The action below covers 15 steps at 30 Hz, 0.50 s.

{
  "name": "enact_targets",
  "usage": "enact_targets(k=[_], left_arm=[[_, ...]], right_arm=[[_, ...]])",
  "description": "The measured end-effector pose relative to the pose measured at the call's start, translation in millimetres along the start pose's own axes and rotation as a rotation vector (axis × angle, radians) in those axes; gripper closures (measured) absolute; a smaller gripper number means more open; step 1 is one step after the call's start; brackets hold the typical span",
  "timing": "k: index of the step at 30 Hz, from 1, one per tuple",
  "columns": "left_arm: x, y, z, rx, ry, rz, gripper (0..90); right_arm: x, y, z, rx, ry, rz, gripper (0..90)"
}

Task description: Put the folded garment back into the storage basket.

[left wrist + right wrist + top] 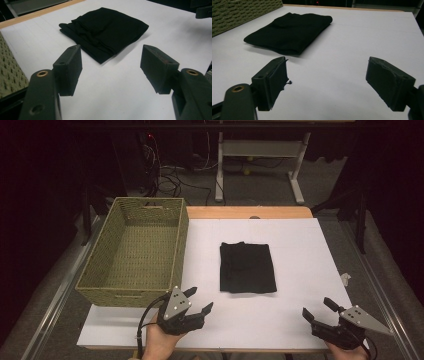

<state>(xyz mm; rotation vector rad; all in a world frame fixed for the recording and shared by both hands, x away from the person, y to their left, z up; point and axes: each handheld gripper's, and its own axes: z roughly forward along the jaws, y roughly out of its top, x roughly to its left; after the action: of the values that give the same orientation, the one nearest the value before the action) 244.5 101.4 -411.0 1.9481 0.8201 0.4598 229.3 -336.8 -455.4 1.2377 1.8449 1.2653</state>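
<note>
High view: a folded black cloth (247,268) lies flat at the middle of the white sheet (300,250), just right of a woven basket (134,251). The left gripper (198,300) sits near the basket's front corner, the right gripper (317,307) at the sheet's near right; both are apart from the cloth, jaws spread, nothing between them. Left gripper view: the cloth's (105,32) layered folds (flat in the high view). Right gripper view: the cloth's (289,32) smooth folded edge, and the basket wall (242,12) behind it.
</note>
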Motion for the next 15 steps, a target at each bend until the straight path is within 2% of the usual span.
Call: enact_targets(k=[15], left_arm=[[-5.5, 13.0, 28.4, 0.053, -0.004, 0.014, 31.0]], right_arm=[[0.3, 0.1, 0.2, 0.000, -0.010, -0.006, 17.5]])
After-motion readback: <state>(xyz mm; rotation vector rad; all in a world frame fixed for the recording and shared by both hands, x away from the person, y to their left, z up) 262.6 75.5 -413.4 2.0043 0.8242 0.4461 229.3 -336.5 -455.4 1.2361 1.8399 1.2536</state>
